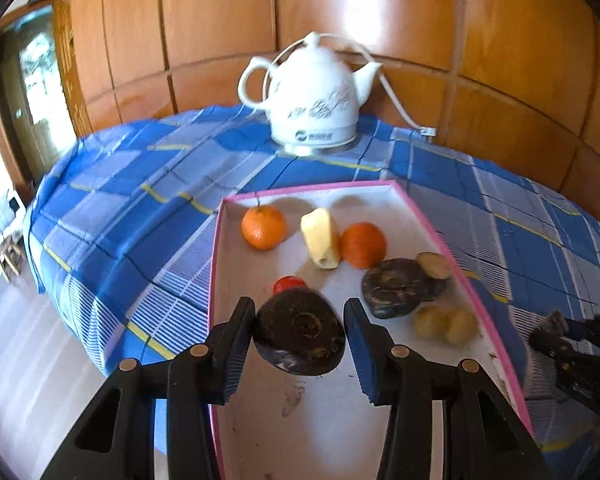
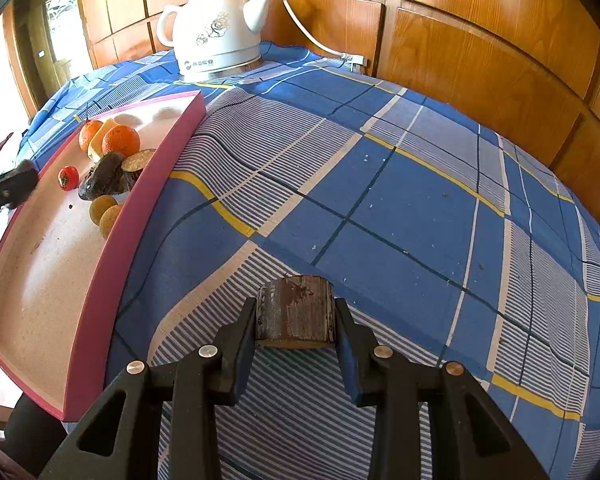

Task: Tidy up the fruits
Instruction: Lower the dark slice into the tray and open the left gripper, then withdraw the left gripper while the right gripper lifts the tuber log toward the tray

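Two dark pieces mattered at this moment, one at each of your grippers. Your left gripper point(image 1: 300, 338) hung over the near part of the pink-rimmed tray point(image 1: 216, 264), its fingers point(image 1: 236, 340) parted around a dark, flat-faced chunk point(image 1: 300, 336); the left pad looked to be touching its side while a gap showed on the right, so I judged it not yet clamped. Your right gripper point(image 2: 296, 320) was closed on a dark cut cylinder point(image 2: 296, 308), held over the checked cloth point(image 2: 380, 200) near the worktop's front edge, just beside the tray.

Both pieces looked firm and dense with a rough, dull skin, so they probably would not crush or slip much. You were best placed taking the chunk across its curved sides, low and near its widest part, since the top face sloped.

Farther in the tray lay two oranges point(image 1: 264, 227), a pale wedge point(image 1: 321, 238), a small red fruit point(image 1: 289, 284), another dark chunk point(image 1: 398, 288) and two small tan fruits point(image 1: 446, 322); the round ones would likely roll if nudged.
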The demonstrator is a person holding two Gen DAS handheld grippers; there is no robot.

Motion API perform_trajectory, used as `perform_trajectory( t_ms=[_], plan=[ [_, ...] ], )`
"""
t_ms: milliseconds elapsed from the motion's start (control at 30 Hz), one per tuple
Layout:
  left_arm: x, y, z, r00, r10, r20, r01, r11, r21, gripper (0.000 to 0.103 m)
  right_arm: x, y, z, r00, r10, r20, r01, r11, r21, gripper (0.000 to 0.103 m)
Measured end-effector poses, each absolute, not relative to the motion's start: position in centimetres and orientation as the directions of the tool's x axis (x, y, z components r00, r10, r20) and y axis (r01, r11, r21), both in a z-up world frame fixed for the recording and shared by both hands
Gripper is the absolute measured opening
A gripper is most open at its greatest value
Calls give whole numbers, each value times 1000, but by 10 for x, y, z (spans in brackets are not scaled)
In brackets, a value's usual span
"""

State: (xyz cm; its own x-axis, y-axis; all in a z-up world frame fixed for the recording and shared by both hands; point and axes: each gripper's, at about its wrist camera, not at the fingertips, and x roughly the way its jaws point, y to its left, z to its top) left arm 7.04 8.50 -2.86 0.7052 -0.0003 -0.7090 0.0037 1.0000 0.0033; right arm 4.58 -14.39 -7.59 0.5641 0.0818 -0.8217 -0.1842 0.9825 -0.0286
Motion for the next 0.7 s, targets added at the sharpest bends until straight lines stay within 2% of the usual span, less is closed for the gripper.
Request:
perform_trajectory(
  t_ms=[100, 167, 700],
  plan=[
    [72, 88, -30, 705, 4, -710, -8, 1000, -1, 47, 45, -143, -76, 566, 80, -821, -183, 983, -30, 36],
    [71, 90, -29, 705, 1, -709, -19, 1000, -18, 52, 46, -143, -76, 566, 79, -821, -183, 983, -31, 36],
    [34, 87, -11, 733, -29, -680, -28, 997, -73, 65, 43, -144, -76, 576, 80, -814, -176, 984, -28, 36]
  ],
)
